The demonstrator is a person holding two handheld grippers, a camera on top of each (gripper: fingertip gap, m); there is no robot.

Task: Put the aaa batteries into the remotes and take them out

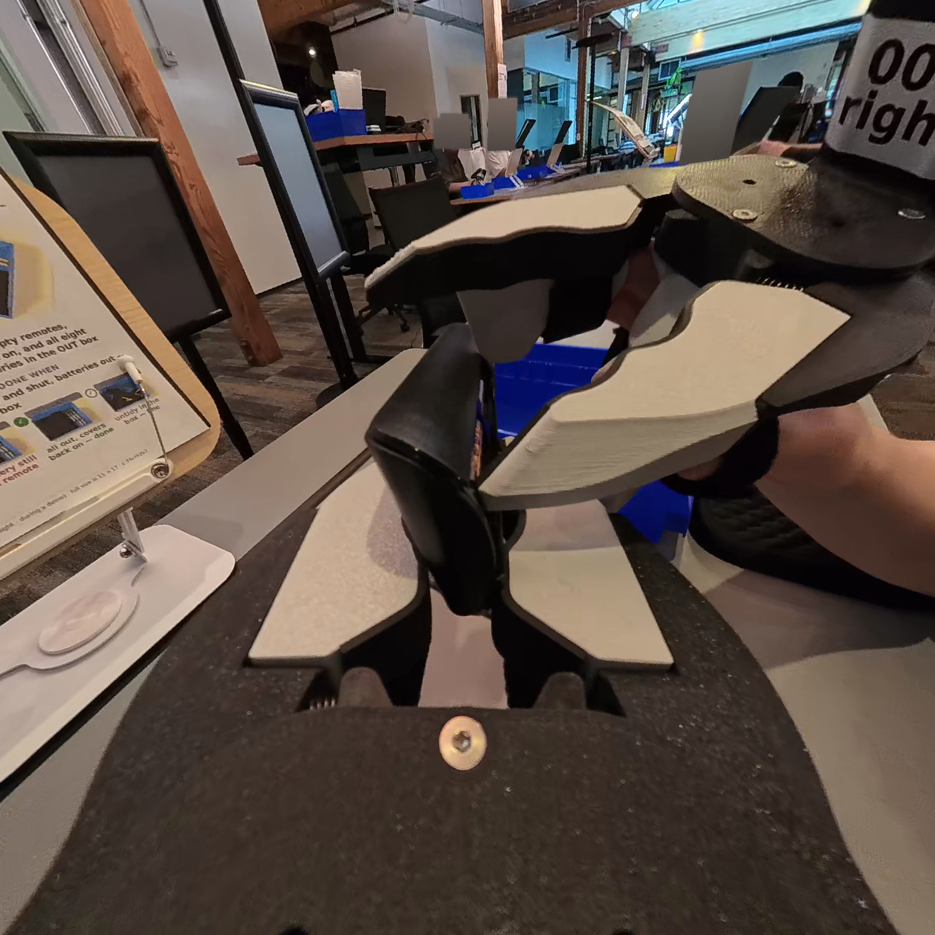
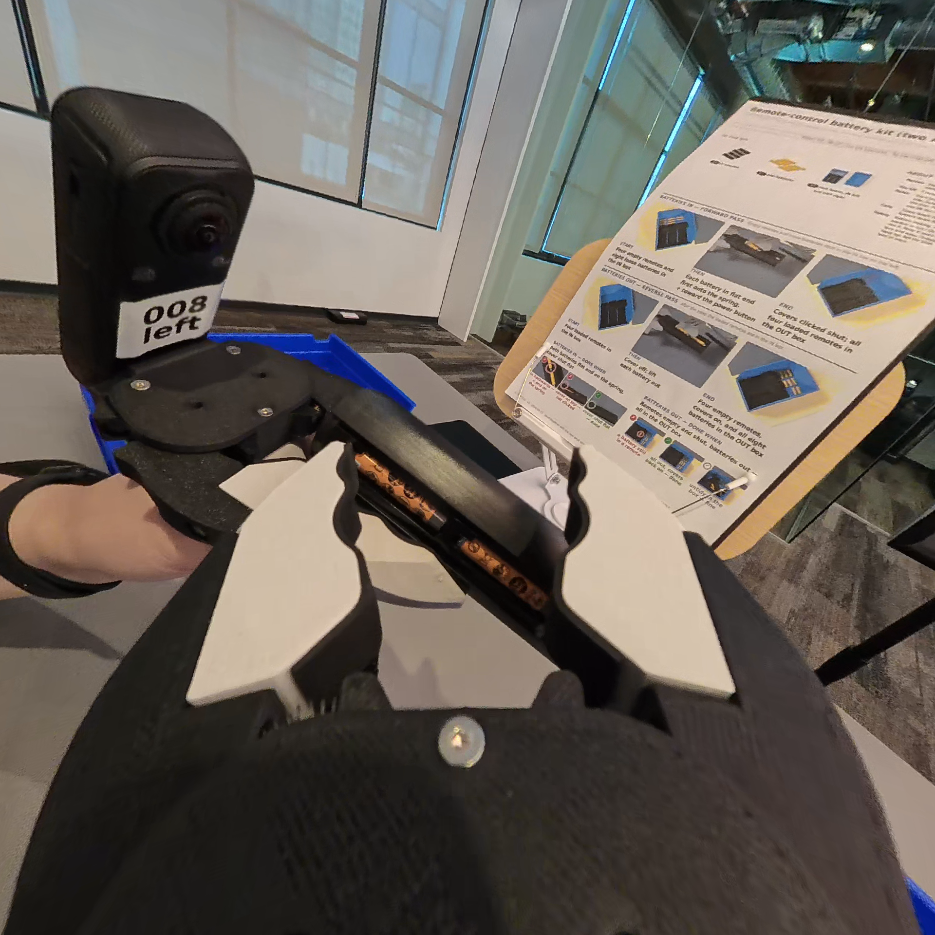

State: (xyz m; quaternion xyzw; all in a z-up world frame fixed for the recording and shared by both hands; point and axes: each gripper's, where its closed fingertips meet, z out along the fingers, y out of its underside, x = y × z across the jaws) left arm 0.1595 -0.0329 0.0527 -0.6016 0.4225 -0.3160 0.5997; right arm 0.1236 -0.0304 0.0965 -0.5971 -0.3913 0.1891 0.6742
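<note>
My left gripper (image 1: pixel 450 506) is shut on a black remote (image 1: pixel 435 485) and holds it up above the grey table. In the right wrist view the remote (image 2: pixel 445 450) runs diagonally with its battery bay open, and two orange-and-black AAA batteries (image 2: pixel 399 488) (image 2: pixel 501 566) lie end to end inside. My right gripper (image 2: pixel 458 480) is open, with its white fingers straddling the remote at the battery bay. It enters the left wrist view (image 1: pixel 430 384) from the right, and its lower fingertip lies against the remote's side. No battery cover is in sight.
A blue bin (image 1: pixel 546 384) stands behind the remote and shows in the right wrist view (image 2: pixel 324 354) behind the left gripper. An instruction board (image 2: pixel 733 329) on a white stand (image 1: pixel 101 597) stands at the table's edge. The table (image 1: pixel 283 480) is grey.
</note>
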